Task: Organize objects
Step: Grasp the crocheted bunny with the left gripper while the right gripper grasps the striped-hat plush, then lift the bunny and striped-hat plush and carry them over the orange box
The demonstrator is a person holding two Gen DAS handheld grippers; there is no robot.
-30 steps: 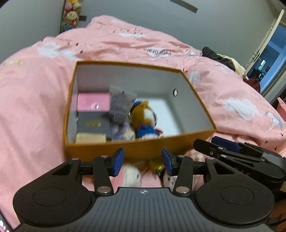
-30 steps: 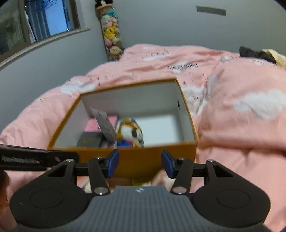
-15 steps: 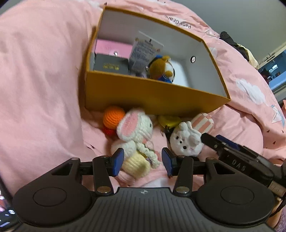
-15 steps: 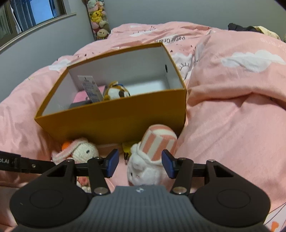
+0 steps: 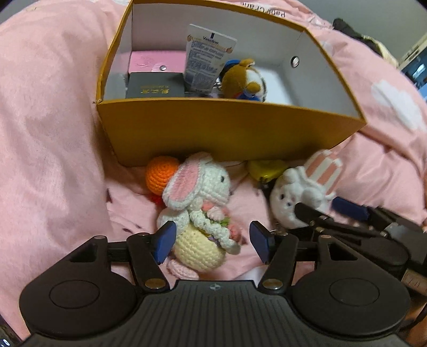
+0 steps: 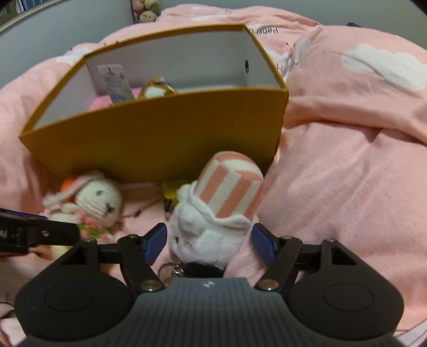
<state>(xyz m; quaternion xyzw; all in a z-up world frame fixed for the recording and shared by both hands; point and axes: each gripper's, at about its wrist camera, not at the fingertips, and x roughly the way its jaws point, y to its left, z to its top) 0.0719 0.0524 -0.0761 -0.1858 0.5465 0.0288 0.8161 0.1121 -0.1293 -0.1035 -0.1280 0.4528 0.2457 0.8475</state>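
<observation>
An orange cardboard box [image 5: 229, 128] sits on the pink duvet and also shows in the right wrist view [image 6: 160, 138]. Inside it are a brown plush toy [image 5: 244, 77], a pink case [image 5: 157, 60], a dark box [image 5: 154, 89] and a printed card [image 5: 206, 53]. A crocheted white bunny [image 5: 200, 202] lies in front of the box, between the jaws of my open left gripper [image 5: 212, 241]. A white plush with a pink striped hat [image 6: 216, 213] lies between the jaws of my open right gripper [image 6: 209, 243]. Neither gripper touches its toy.
An orange crocheted ball [image 5: 160, 174] and a yellow item [image 5: 267, 168] lie against the box's front wall. The rumpled pink duvet [image 6: 347, 173] rises to the right. A grey wall and stacked plush toys [image 6: 145, 9] stand behind the bed.
Both grippers have dropped from above the box down to the toys in front of it and moved closer. Each toy now lies between open jaws.
</observation>
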